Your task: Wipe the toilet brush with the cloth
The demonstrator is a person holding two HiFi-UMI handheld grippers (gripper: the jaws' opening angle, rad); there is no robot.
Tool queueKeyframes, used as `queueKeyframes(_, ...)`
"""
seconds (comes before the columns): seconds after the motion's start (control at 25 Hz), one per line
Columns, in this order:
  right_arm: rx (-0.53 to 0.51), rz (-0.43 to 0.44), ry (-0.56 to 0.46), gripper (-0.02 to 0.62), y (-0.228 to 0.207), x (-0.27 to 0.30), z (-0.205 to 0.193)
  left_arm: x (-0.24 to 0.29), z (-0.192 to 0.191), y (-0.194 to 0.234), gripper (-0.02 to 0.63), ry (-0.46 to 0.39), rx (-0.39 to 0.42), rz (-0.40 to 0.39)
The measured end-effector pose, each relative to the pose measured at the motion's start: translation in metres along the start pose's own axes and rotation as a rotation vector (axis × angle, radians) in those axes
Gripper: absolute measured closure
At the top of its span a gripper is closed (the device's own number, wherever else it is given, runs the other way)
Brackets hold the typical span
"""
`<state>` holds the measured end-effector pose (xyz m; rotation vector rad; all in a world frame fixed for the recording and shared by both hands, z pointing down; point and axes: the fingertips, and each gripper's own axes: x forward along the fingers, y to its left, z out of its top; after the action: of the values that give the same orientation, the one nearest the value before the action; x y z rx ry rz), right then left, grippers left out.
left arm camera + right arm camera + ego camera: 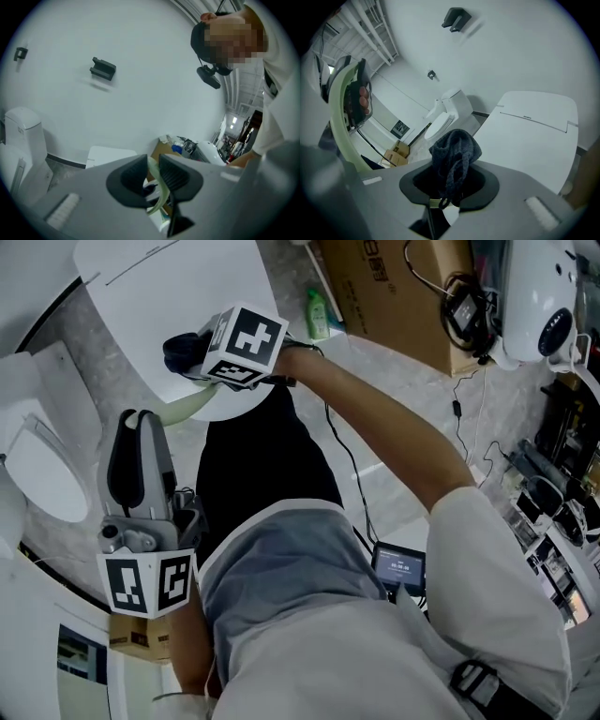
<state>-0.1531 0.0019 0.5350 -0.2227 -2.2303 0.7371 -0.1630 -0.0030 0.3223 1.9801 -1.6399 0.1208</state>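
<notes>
A person stood over a bathroom floor with a tool in each hand. The left hand-held gripper (141, 423), low at the left with its jaws pointing up and away from the body, had its jaws (152, 169) shut tight on the slim, curved, pale green plastic toilet brush (192, 405). The left gripper view showed the green strip (161, 190) pinched between the two dark pads, seemingly to hold it steady and raised, clear of the floor, for wiping.

The right hand-held gripper (192, 357), reached forward on an outstretched arm, was clamped on a bunched dark blue-grey knitted cloth (181, 352). In the right gripper view the cloth (454, 150) bulged out past the jaw tips (451, 180), leaving a soft wad free to rub with. The green brush (338, 122) arched along that view's left side, close to the cloth but apart from it, so wiping contact looked not yet made.

Beneath both tools lay a white toilet lid (159, 277), probably a convenient spot to work over.
</notes>
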Motion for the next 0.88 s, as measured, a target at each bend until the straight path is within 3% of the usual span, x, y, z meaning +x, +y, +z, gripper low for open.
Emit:
queueKeyframes(0.32, 0.028, 0.008, 0.098, 0.494, -0.022, 0.029, -0.022, 0.002, -0.001, 0.004, 0.606, 0.002, 0.003, 0.011)
queueKeyframes(0.88, 0.095, -0.002, 0.131, 0.495, -0.047, 0.046, -0.021, 0.0, -0.002, 0.007, 0.606, -0.011, -0.01, 0.018)
